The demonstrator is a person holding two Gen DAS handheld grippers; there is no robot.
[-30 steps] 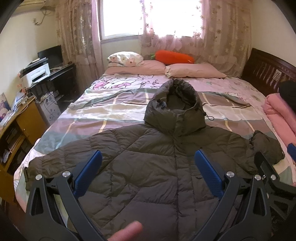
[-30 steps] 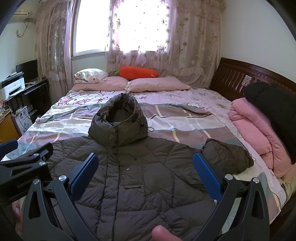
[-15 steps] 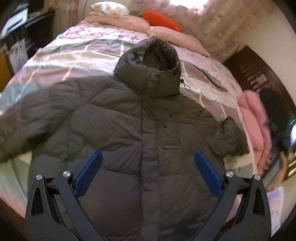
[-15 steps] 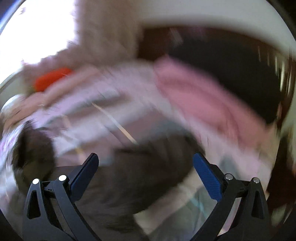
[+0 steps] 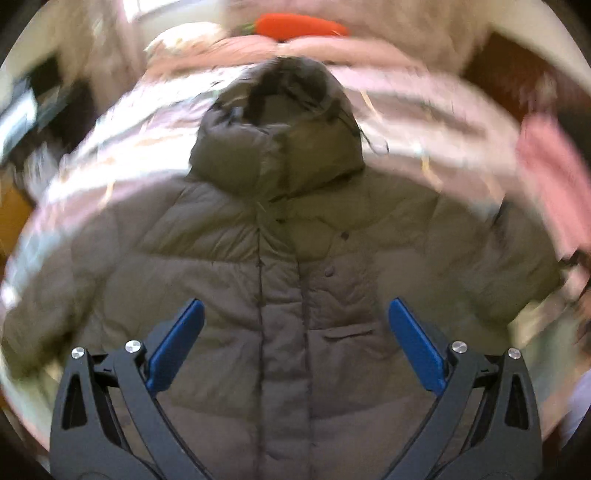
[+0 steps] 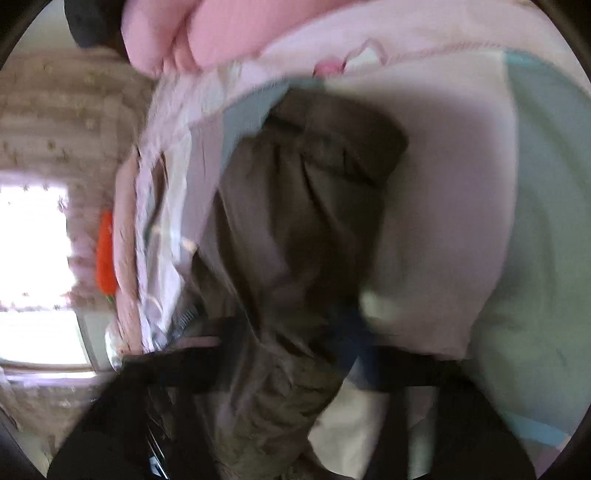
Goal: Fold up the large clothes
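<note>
An olive hooded puffer jacket [image 5: 280, 266] lies spread flat, front up, on the bed, its hood toward the pillows. My left gripper [image 5: 295, 343] hovers over the jacket's lower front, open and empty, blue pads wide apart. In the right wrist view the picture is rolled sideways and blurred. The jacket's right sleeve [image 6: 303, 221] runs up the frame between my right gripper's fingers [image 6: 354, 343], which are smeared by motion. The fingers appear to be closing on the sleeve, but the blur hides whether they hold it.
The bed has a striped pink and teal cover [image 5: 424, 122]. Pink pillows and an orange carrot plush [image 5: 299, 24] lie at the head. Folded pink bedding [image 5: 550, 177] sits at the right edge, also seen in the right wrist view [image 6: 207, 33]. A desk stands at far left.
My left gripper moved in over the jacket's middle and stayed open. My right gripper swung to the right, rolled sideways and dropped onto the right sleeve, its fingers moving inward.
</note>
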